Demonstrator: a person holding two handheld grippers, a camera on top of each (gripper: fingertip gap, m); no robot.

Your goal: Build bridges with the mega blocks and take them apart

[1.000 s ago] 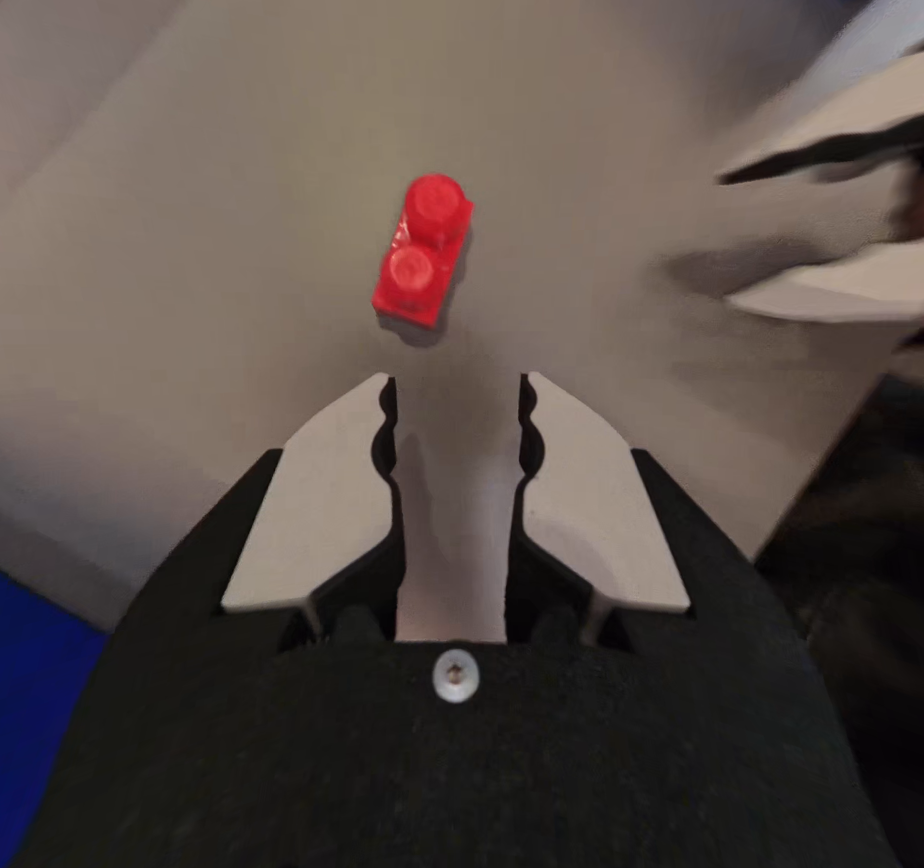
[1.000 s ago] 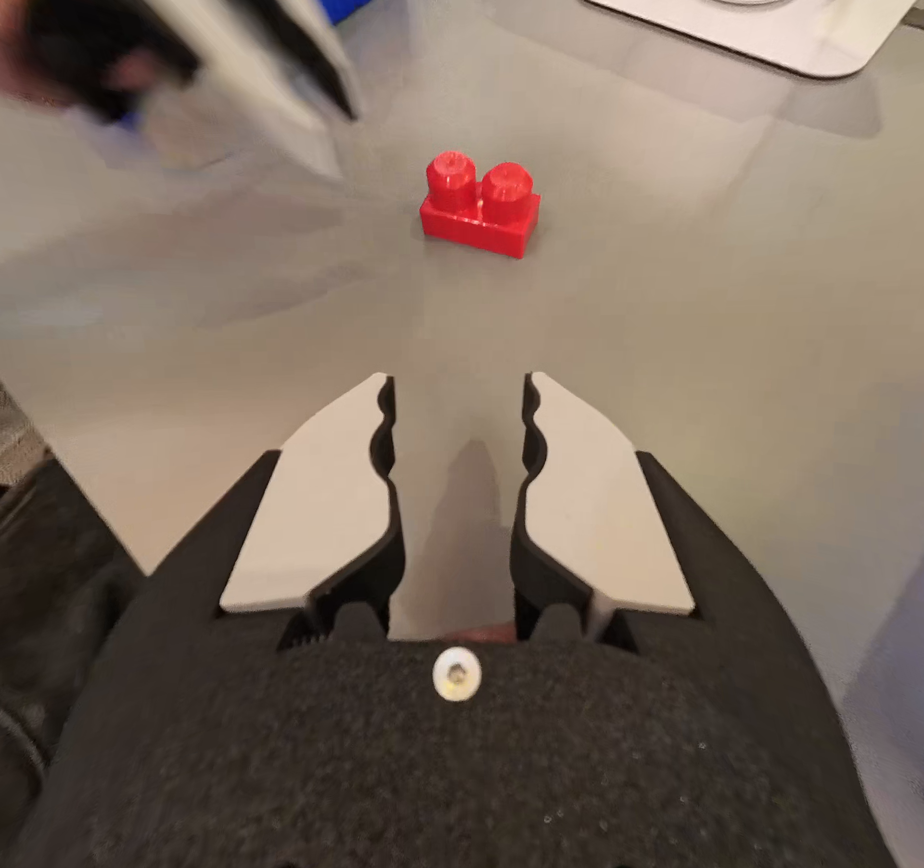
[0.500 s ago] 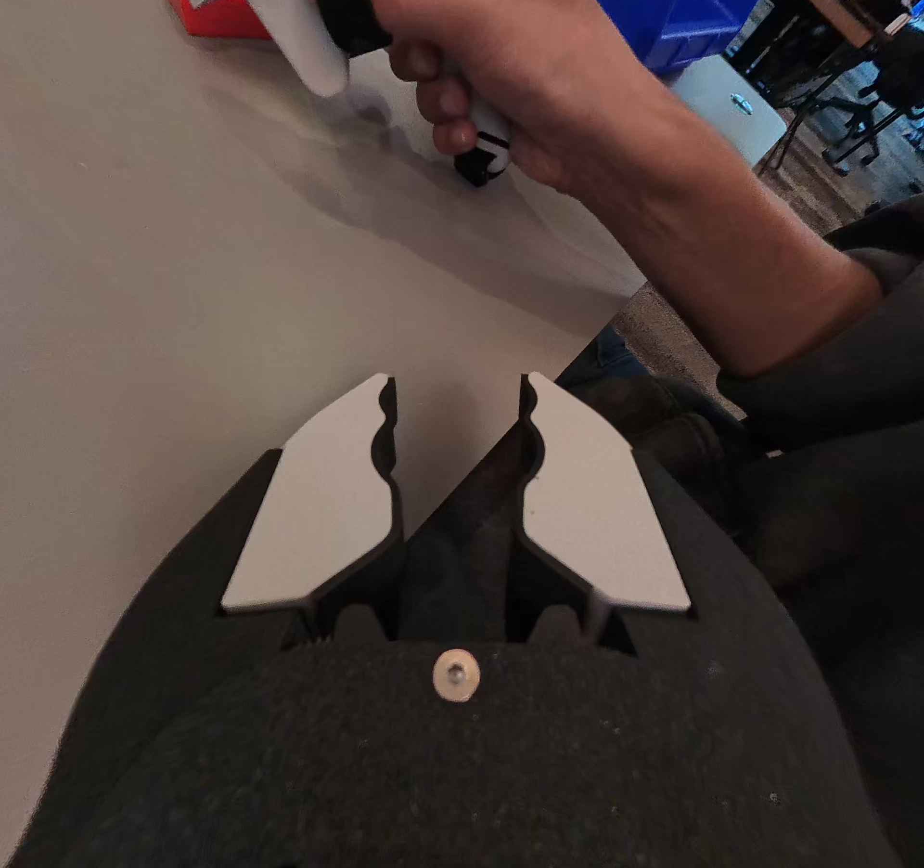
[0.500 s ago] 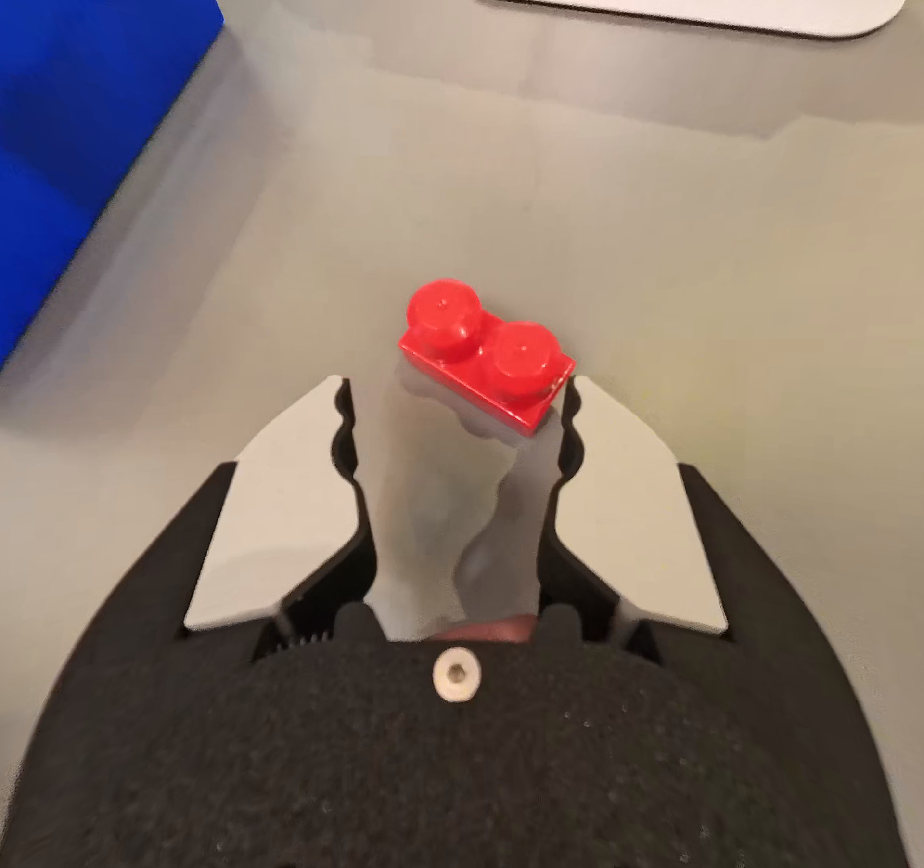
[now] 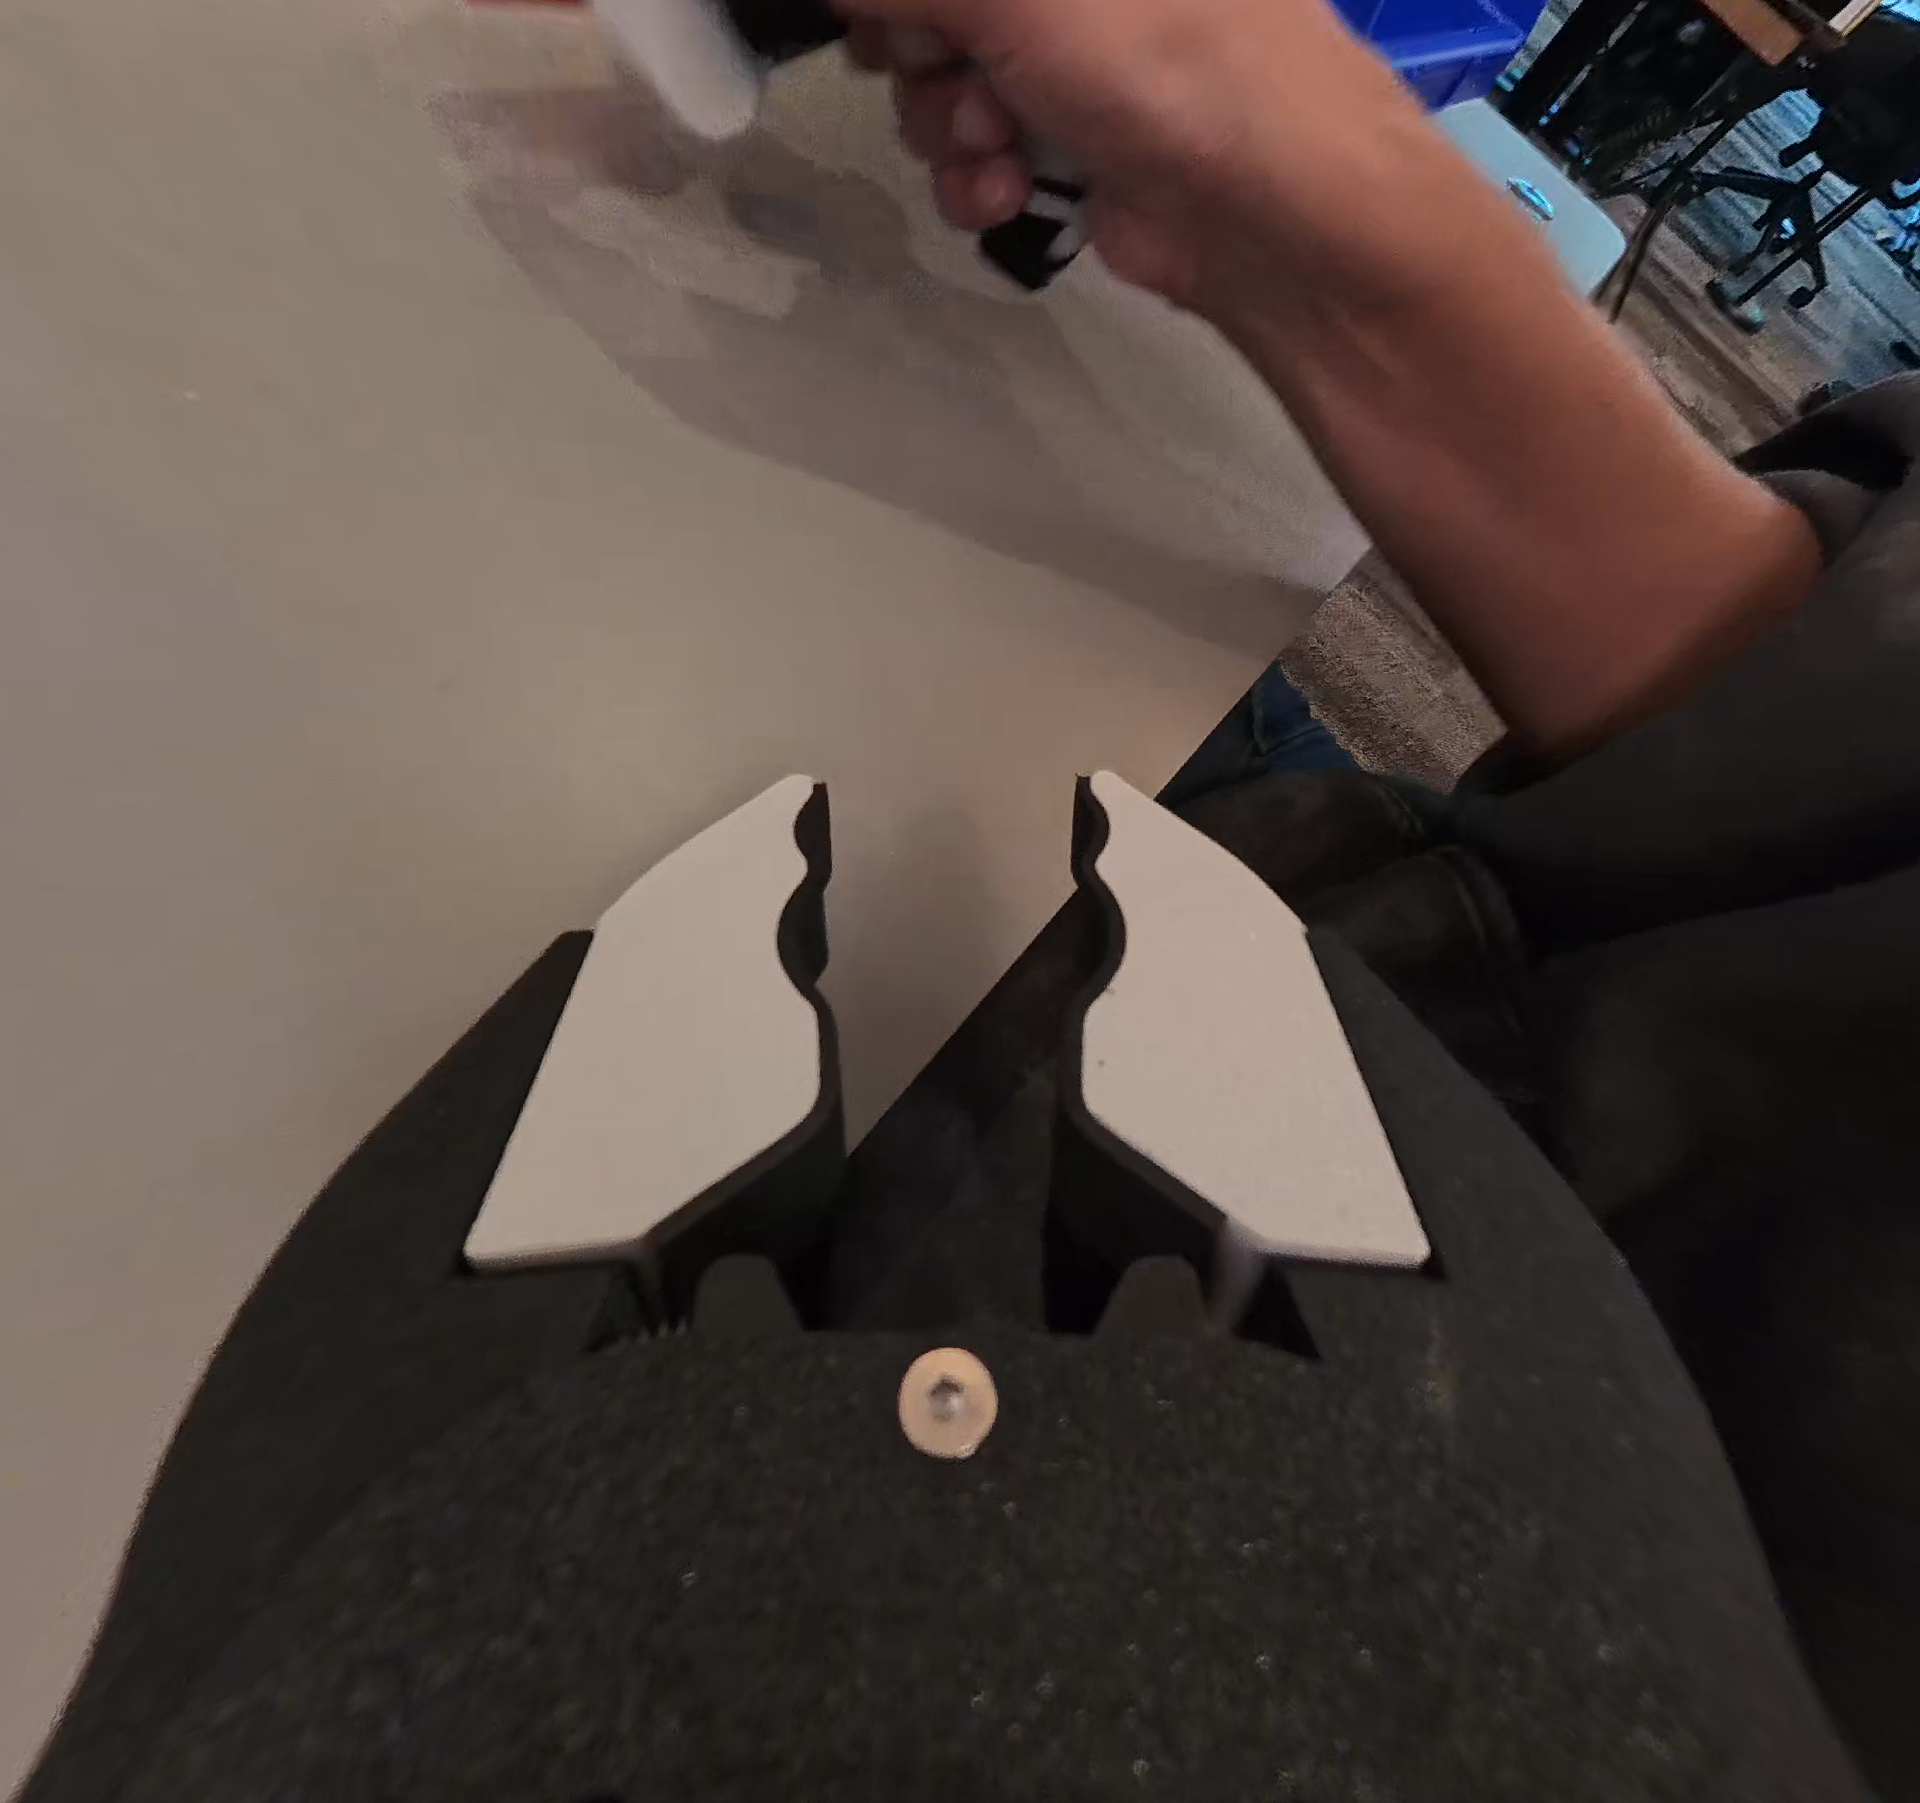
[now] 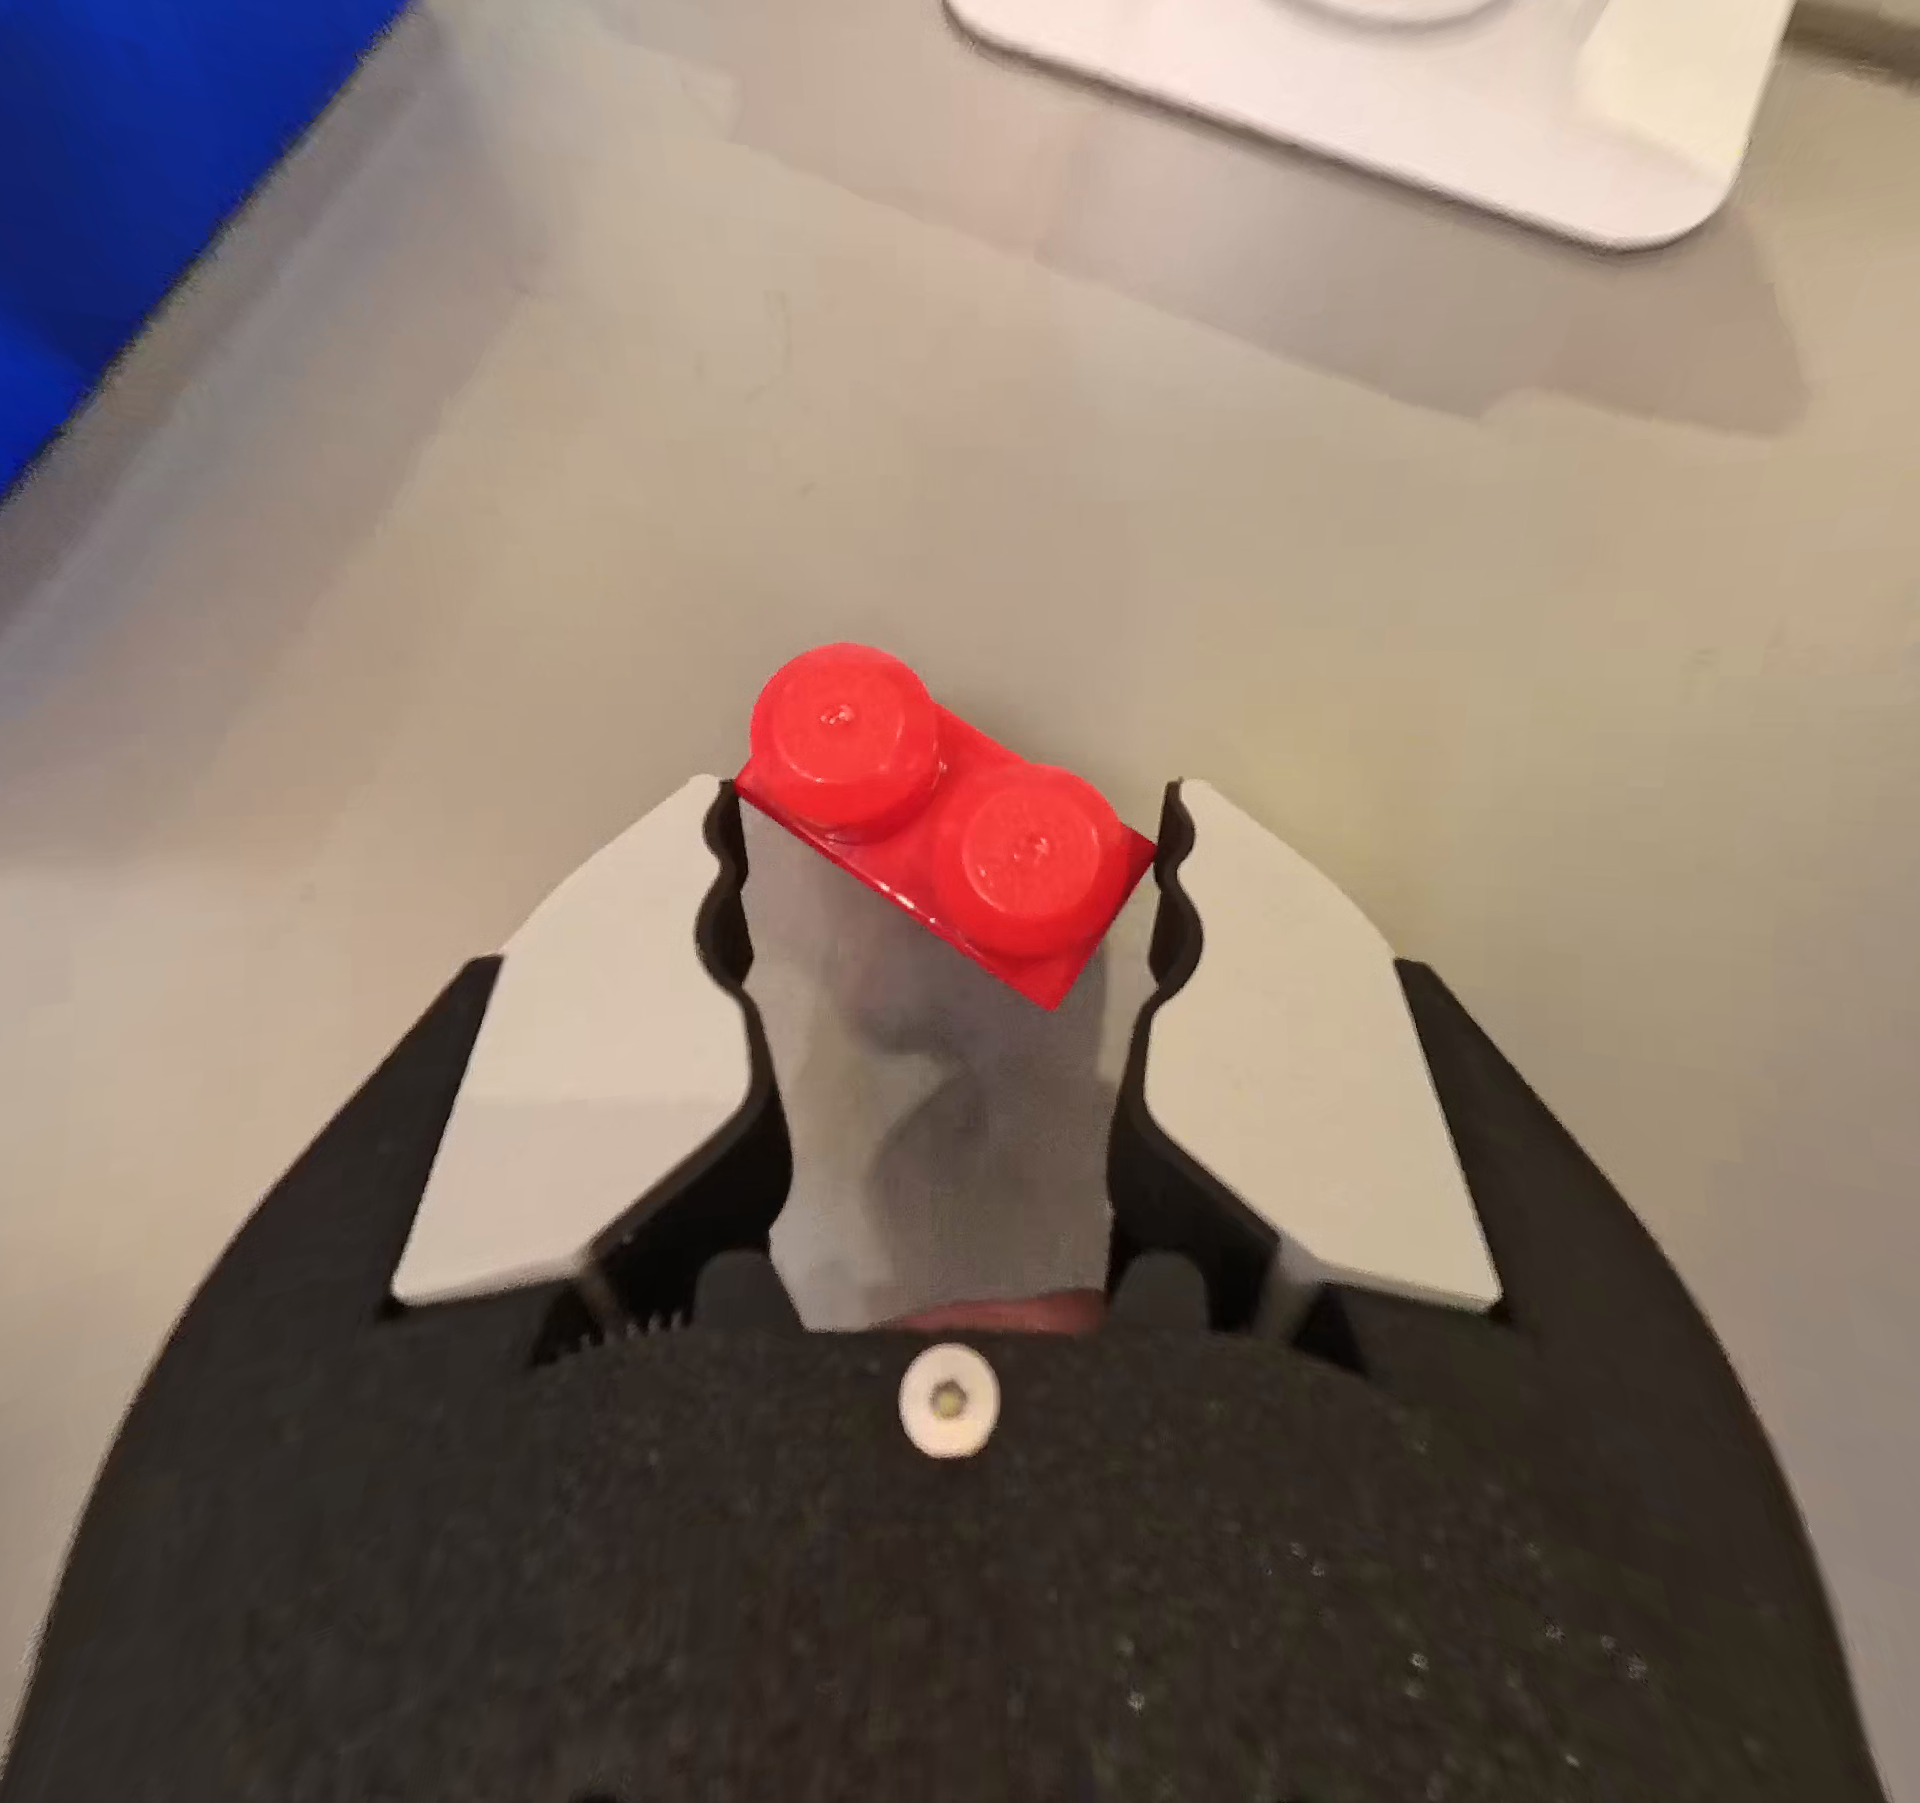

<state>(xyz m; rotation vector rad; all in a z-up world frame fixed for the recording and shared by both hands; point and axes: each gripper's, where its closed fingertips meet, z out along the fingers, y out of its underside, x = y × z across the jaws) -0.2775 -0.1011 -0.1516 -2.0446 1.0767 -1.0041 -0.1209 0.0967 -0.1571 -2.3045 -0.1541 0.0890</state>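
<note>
Black foam and pale fingers fill the left wrist view: the left gripper (image 5: 951,787) stays parted and empty over the table's (image 5: 312,506) near edge, while the person's hand (image 5: 1091,80) works at one o'clock.

From the right wrist view, the right gripper (image 6: 945,797) has closed in from half a second ago; its spread jaws now bracket the red block (image 6: 940,818) skewed on the table, so a grasp looks imminent.
</note>
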